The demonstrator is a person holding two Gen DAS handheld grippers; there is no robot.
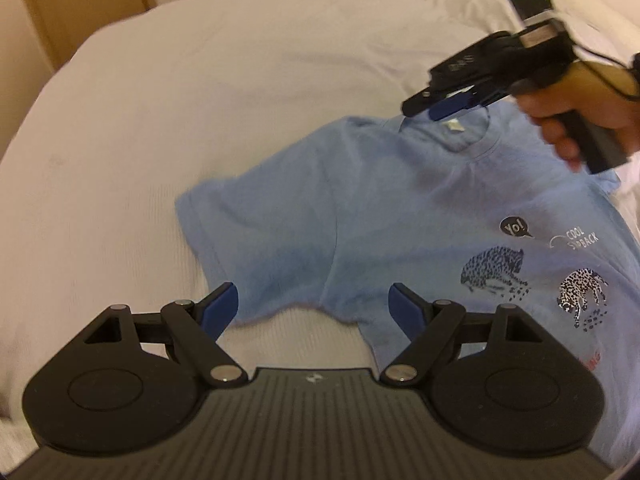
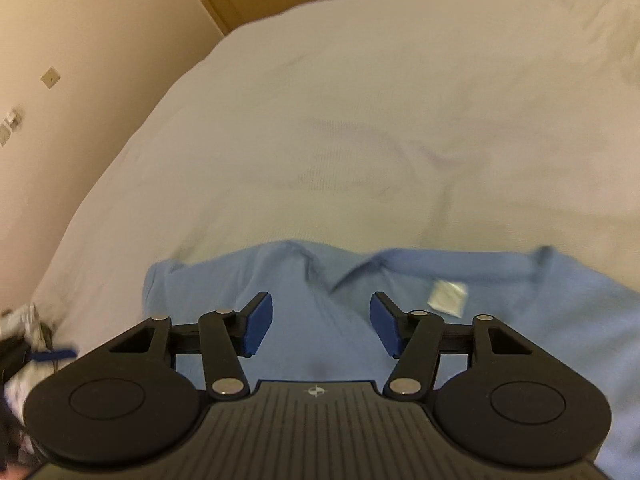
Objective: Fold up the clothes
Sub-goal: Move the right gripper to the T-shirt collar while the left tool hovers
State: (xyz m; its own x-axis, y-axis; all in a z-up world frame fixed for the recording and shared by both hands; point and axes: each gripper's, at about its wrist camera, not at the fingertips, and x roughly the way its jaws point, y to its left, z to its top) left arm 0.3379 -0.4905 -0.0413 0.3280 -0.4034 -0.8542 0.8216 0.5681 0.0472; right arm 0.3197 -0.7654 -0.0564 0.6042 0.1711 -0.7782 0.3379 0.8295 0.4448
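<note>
Two grippers are working over one light blue T-shirt [image 1: 360, 200], which is lying spread on the white bed sheet [image 1: 200, 100], filling the centre and right of the left wrist frame with its animal print [image 1: 496, 276] at lower right. We are holding our left gripper [image 1: 313, 310] with its blue pads [image 1: 220, 308] spread wide, gripping nothing, at the bottom of the frame just over the sleeve's lower edge. Our right gripper [image 2: 321, 328] is hovering, jaws parted, at the shoulder beside the collar, whose white label [image 2: 447, 292] is showing at centre right of the right wrist frame.
</note>
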